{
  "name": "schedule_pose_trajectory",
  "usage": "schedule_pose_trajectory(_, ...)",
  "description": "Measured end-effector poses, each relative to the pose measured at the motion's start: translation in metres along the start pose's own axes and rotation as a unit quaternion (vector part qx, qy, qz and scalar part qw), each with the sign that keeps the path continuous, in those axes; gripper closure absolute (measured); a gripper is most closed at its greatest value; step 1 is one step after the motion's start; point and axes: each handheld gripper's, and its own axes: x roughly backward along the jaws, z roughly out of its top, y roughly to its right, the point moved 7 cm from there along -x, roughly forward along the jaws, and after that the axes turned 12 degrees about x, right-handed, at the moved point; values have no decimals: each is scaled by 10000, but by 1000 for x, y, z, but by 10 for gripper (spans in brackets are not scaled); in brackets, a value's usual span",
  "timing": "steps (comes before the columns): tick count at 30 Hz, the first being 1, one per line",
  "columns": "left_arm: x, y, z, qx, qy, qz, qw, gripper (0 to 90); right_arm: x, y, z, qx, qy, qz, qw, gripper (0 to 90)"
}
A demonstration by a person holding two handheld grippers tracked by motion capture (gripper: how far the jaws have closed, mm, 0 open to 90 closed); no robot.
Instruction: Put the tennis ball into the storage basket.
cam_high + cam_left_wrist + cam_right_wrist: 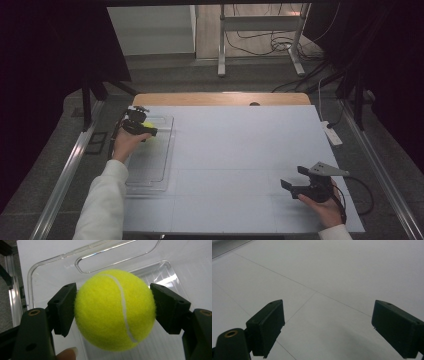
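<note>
There, a yellow tennis ball (115,311) sat pinched between the two black jaws of the left claw (113,310), both pads pressed into its fuzz. In the high view the ball (148,125) was held over the far end of a clear plastic tray (159,172), which lay at the left side of the white surface (240,150). A fingertip (68,354) showed just under the ball. Well apart, near the front right corner, the right claw (294,178) hovered low over the bare surface with its jaws wide and nothing between them.
</note>
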Motion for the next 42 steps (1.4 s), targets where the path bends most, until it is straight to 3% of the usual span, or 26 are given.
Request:
schedule_pose_trajectory(26,-12,-1,-6,-23,-242,79,9997,259,-1,0,-1,3,-25,-6,10000,113)
schedule_pose_trajectory(42,-12,-2,-5,-14,-181,168,9997,243,0,0,-1,3,-23,-6,10000,113)
